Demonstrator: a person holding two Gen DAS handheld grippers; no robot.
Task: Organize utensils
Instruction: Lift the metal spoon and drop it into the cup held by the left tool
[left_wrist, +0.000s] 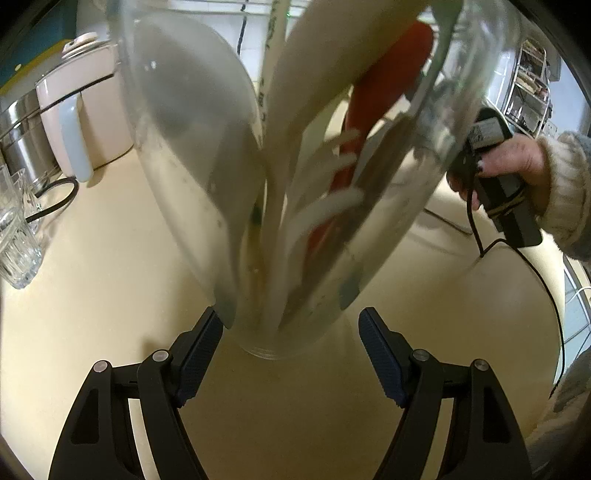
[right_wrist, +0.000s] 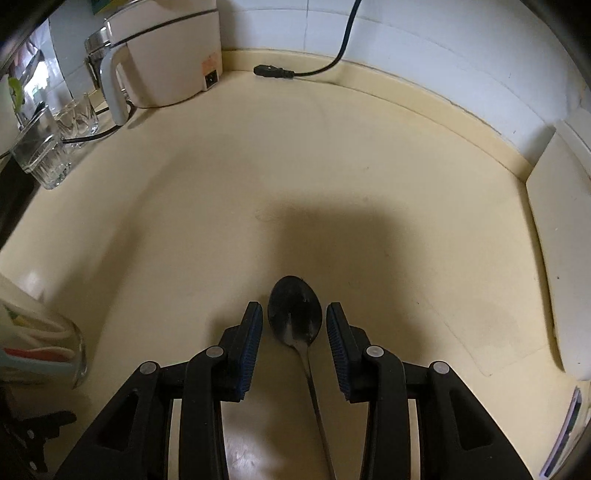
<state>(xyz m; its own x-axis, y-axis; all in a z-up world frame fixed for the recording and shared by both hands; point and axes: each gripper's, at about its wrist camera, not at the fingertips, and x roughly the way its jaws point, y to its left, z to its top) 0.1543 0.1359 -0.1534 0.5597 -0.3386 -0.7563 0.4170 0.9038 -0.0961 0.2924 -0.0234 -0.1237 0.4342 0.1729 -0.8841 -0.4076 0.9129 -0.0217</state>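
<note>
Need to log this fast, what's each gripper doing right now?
Left gripper: open around the base of the clear glass jar of utensils; contact unclear.
Right gripper: open, straddling the dark metal spoon on the cream countertop, not gripping.

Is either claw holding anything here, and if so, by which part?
The left claw straddles the base of the clear glass jar of utensils; contact is unclear. The right claw is open around the dark metal spoon bowl, not gripping it.

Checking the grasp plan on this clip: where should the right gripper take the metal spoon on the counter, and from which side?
Probably at the neck just behind the bowl, from above. The metal spoon lies flat on the counter, handle running back between the open right gripper; its fingers straddle the narrow width.
</note>
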